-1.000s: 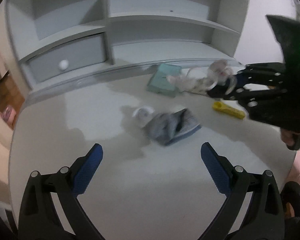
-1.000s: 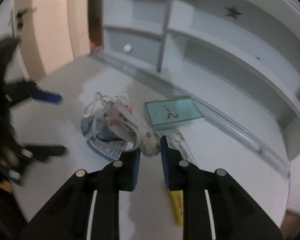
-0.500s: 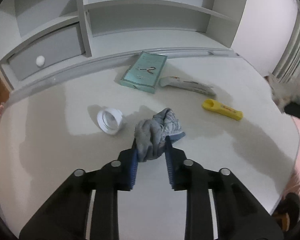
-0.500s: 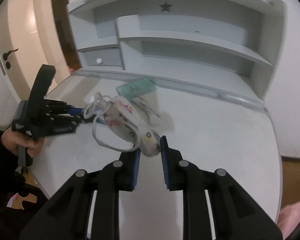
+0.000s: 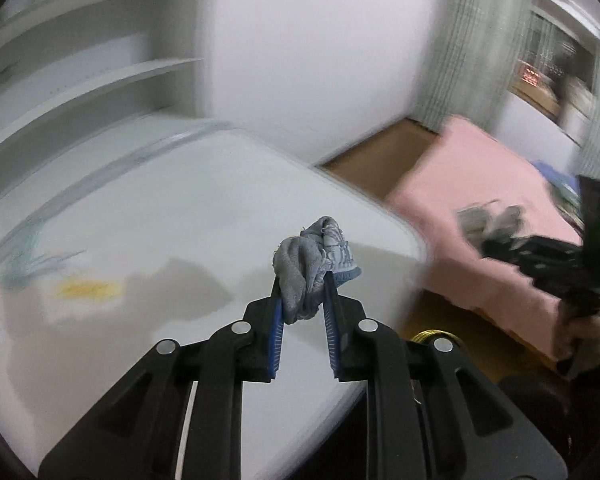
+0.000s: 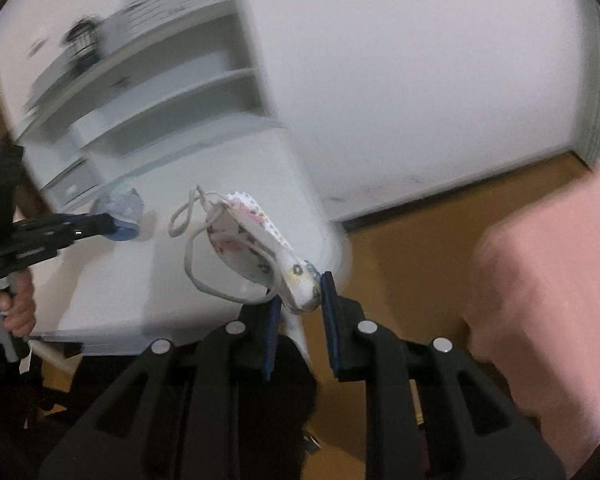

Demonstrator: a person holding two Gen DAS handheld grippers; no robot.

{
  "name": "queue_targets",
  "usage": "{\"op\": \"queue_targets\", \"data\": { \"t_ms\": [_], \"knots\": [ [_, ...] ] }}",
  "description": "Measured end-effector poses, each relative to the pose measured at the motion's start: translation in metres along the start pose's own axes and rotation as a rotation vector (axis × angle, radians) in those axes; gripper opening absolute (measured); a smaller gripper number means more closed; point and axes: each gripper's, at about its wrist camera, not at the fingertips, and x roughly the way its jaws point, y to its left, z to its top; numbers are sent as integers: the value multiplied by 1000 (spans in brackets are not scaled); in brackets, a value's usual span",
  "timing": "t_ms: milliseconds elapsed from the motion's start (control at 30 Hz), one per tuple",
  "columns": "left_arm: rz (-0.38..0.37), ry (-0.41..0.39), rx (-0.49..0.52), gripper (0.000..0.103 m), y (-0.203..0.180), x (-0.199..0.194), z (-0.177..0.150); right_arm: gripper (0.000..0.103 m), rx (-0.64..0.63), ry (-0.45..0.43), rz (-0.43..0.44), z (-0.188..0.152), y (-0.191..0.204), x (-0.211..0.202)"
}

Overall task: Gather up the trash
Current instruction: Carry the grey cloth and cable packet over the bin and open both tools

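Left gripper (image 5: pixel 302 296): narrow, pinching the gray sock (image 5: pixel 312 264). Sock sits up above the white table (image 5: pixel 148 216), near its 3 o'clock edge.
Right gripper (image 6: pixel 300 300): narrow, pinching the face mask (image 6: pixel 252 248) by one end. Mask loops dangle toward 9 o'clock, out past the table edge.
Do it well: keep both squeezes tight & carry slow. Watch the loops so they don't catch on the table. Don't let go till each thing is over a bin.
Hard to see: no bin in sight, so can't tell where the stuff goes. Yellow thing (image 5: pixel 90 289) on the table is a blur. Shelves (image 6: pixel 148 92) are smeared too.
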Motion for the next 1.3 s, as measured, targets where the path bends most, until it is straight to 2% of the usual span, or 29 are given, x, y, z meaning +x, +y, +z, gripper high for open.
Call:
{"op": "queue_targets", "data": {
  "t_ms": [167,267,300,400,500,633,800,1000,1200,1233,1300],
  "knots": [
    [-205,57,135,18,-117,64,1,20,214,12,-169,-72,-96,-37],
    [-292,110,210,18,-182,109,-16,20,345,38,-238,-119,-146,-49],
    [-323,150,228,18,-206,131,-26,20,390,53,-262,-138,-163,-50],
    [-360,217,286,18,-248,177,-53,20,497,98,-301,-183,-197,-46],
    [-376,335,316,18,-279,231,-90,20,592,151,-310,-222,-220,-31],
    [-364,459,322,18,-292,288,-129,20,691,228,-302,-261,-240,-1],
    [-324,534,360,18,-289,321,-164,20,745,306,-276,-283,-245,30],
    [-319,548,361,18,-288,328,-174,20,752,360,-257,-293,-241,51],
    [-324,554,342,19,-287,326,-171,20,754,361,-255,-295,-246,54],
    [-323,554,338,20,-288,325,-170,21,756,358,-253,-295,-246,53],
    [-324,560,332,24,-287,325,-170,31,761,351,-253,-293,-246,50]
  ]
}}
